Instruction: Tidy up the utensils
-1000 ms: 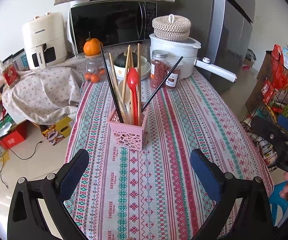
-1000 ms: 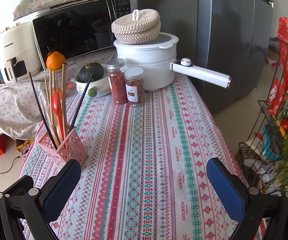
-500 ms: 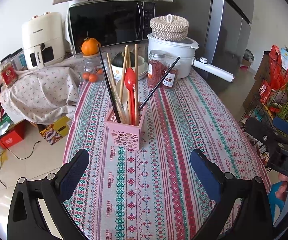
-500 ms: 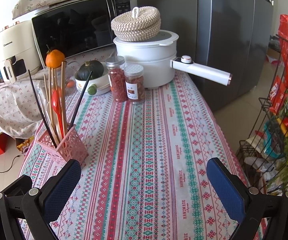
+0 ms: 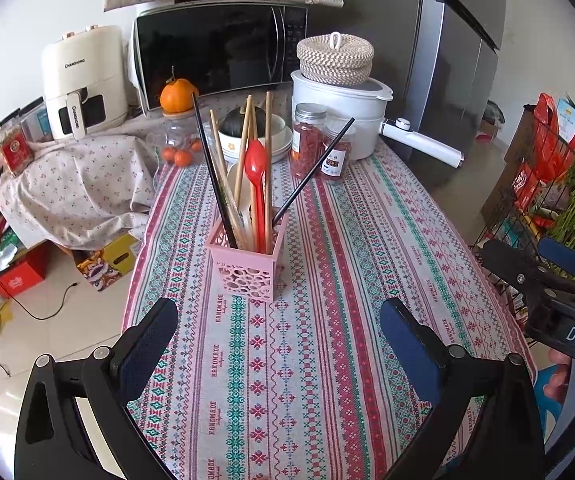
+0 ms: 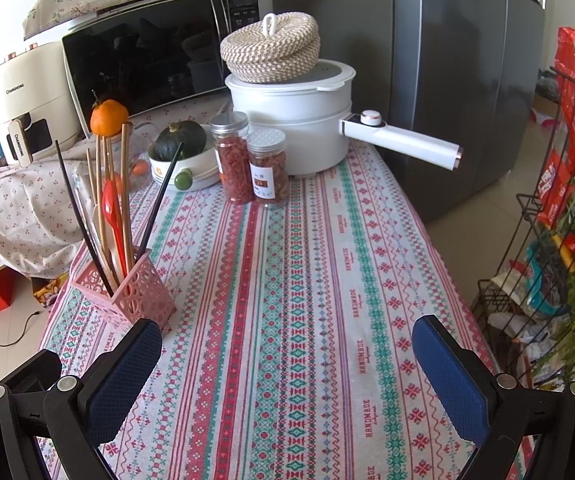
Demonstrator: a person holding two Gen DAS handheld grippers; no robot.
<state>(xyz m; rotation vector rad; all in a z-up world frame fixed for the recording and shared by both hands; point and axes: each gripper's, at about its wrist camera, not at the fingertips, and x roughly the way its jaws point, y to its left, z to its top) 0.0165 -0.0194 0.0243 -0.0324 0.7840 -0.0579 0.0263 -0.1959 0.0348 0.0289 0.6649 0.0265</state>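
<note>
Left wrist view: the left gripper (image 5: 279,320) hangs over the near end of the patterned tablecloth (image 5: 327,360), its blue-padded fingers spread wide with nothing between them. Straight ahead, just beyond the fingertips, stands the pink holder (image 5: 247,264) with wooden chopsticks (image 5: 267,160), black chopsticks (image 5: 211,168) and a red spoon (image 5: 257,184) upright or leaning inside it. Only this view shows the other tool from outside — the right gripper (image 5: 543,268) at the right edge, off the table's side, with part of a hand (image 5: 563,364) below it.

Right wrist view: the right gripper (image 6: 287,348) is likewise wide apart and empty, above bare cloth. Here the pink holder (image 6: 127,292) sits to the left, close beside the left finger (image 6: 123,376) rather than between the two. This view shows more clearly the white pot (image 6: 295,120) with its long handle, two jars (image 6: 251,164) in front of it, and the wire rack (image 6: 547,240) on the right.
</note>
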